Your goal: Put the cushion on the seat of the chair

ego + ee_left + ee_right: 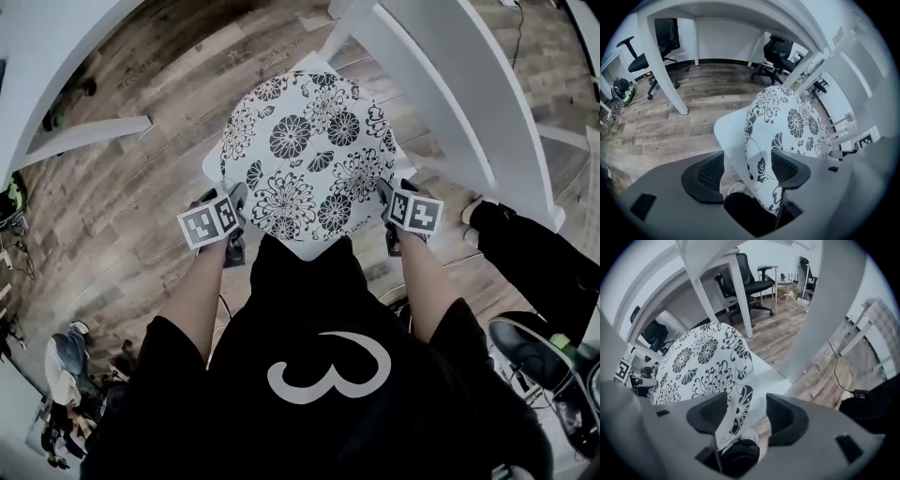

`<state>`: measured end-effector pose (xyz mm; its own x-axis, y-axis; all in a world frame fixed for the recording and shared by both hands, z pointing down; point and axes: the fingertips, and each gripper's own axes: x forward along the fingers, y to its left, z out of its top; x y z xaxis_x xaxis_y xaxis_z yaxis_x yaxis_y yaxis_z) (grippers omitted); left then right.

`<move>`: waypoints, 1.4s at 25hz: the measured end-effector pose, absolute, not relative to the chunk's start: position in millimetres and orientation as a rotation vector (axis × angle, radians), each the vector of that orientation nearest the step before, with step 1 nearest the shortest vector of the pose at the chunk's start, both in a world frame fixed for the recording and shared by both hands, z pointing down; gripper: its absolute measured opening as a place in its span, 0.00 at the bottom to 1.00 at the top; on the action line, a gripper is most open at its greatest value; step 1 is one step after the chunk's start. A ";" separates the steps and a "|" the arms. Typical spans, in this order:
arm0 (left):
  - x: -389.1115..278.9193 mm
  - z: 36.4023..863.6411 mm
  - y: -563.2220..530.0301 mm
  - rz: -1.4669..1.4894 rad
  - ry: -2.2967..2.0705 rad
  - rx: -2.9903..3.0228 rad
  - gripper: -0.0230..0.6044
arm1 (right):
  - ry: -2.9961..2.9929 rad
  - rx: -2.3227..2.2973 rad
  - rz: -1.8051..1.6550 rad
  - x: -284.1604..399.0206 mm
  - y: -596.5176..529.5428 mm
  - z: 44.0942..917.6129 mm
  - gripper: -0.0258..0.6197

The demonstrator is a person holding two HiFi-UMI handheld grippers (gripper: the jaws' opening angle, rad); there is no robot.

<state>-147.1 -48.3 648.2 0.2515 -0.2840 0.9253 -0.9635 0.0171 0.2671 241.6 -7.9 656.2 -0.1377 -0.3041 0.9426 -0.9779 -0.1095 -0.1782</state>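
Two grippers: left gripper (pixel 236 211) and right gripper (pixel 389 214) sit at opposite sides of the cushion, near its edge closest to the person.
Cushion: round, white with black flower print (pixel 307 150); lies on the chair seat and covers most of it.
Chair seat: white, square-ish (pixel 305 247); its corners stick out from under the cushion at the left, near and far sides.
Left gripper state: in the left gripper view the left gripper (pixel 747 171) has its jaws apart. The cushion rim (pixel 797 126) runs between them, against the right pad. The left pad is clear of it, with white seat (pixel 731 136) showing in the gap.
Right gripper state: in the right gripper view the right gripper (pixel 747 416) also has its jaws apart. The cushion rim (pixel 701 362) is against the left pad. The right pad is off it, with seat (pixel 764 376) and floor showing between.
Grip: neither gripper clamps the cushion.
Floor: wood planks (pixel 122 187).
Desks: white desk legs (pixel 450 103) stand just beside the chair on the right and further off on the left.
Background: black office chairs (pixel 780 54) (pixel 747 280) under the white desks.
Person: black shirt (pixel 319 375) with a white mark, bare forearms reaching to both grippers.
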 end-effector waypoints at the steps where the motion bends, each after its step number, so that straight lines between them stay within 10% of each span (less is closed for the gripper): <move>1: -149.1 642.8 -52.0 0.815 -1.228 1.499 0.53 | -1.496 1.477 1.272 242.2 -8.4 650.5 0.43; 14: -104.2 473.9 -83.5 0.501 -0.962 1.900 0.53 | -2.022 1.593 1.219 149.0 -24.4 457.7 0.42; 19: -66.0 374.0 -55.0 0.313 -0.754 2.080 0.52 | -2.295 1.472 1.191 99.6 -7.0 371.3 0.25; 26: -38.9 259.5 16.9 0.150 -0.593 2.293 0.11 | -2.651 1.214 1.127 62.3 48.5 269.9 0.08; 35: -15.3 153.5 137.1 0.071 -0.580 2.494 0.06 | -2.897 0.937 0.955 55.6 163.9 175.1 0.06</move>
<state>-15.3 137.1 153.5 0.9043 -0.3900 0.1736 -0.4203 -0.7421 0.5221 55.6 163.9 175.1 -0.8266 -0.5475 0.1305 -0.5178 0.6489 -0.5575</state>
